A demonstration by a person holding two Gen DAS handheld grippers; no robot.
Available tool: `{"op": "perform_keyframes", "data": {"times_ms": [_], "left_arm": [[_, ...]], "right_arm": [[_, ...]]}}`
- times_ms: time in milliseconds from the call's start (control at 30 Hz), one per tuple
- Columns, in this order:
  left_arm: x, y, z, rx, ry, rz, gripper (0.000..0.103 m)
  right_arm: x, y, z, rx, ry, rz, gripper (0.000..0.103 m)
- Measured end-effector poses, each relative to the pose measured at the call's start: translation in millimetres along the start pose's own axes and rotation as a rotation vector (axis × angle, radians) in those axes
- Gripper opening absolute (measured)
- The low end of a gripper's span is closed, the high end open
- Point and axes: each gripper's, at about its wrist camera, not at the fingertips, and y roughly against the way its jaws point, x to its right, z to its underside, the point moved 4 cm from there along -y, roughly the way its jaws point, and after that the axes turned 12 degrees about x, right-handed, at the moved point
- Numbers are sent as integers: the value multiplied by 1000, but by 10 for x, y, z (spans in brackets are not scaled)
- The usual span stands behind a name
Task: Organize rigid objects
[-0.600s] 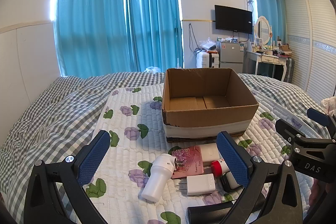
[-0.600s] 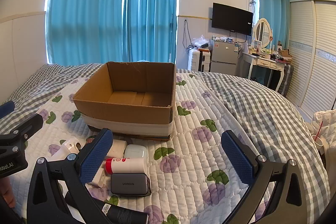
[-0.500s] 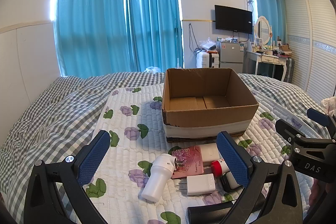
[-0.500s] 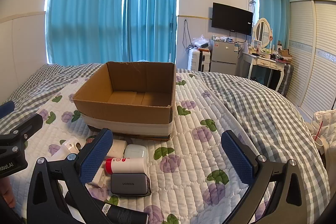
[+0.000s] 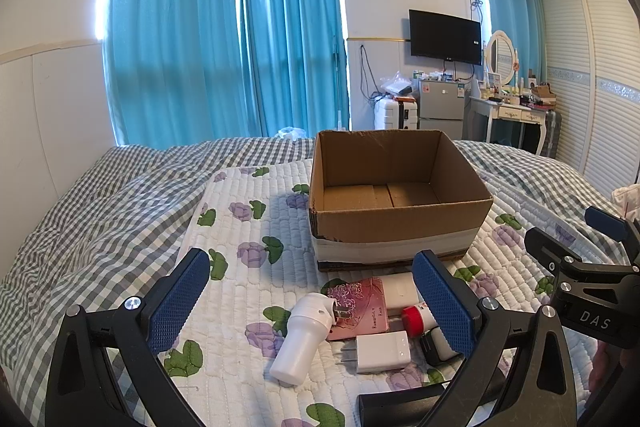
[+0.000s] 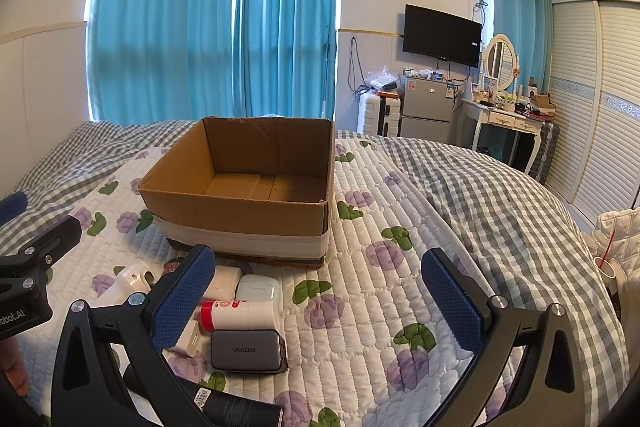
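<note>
nothing has moved since the earlier frame. both tongs, left (image 5: 312,301) and right (image 6: 318,301), gape empty near the bed's foot; small items (image 6: 238,313) lie beside the empty box (image 6: 248,205). first pickup comes next.

A brown cardboard box (image 5: 400,215) banded in white is set on a white quilt (image 5: 248,267) printed with purple flowers and green leaves, over grey-and-white checked bedding (image 5: 100,211). Blue dimpled pads (image 5: 178,301) are carried on black frames. A white cylinder (image 5: 302,341), a pink card (image 5: 360,307), a red-capped white tube (image 6: 240,313) and a grey charger (image 6: 248,351) are seen. Teal curtains (image 5: 224,39) are hung behind.
</note>
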Motion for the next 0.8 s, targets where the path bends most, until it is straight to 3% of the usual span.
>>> {"op": "perform_keyframes", "data": {"times_ms": [800], "left_arm": [[-58,3,-17,2,0,-23,103]], "right_arm": [[5,-11,9,-6,3,0,103]]}}
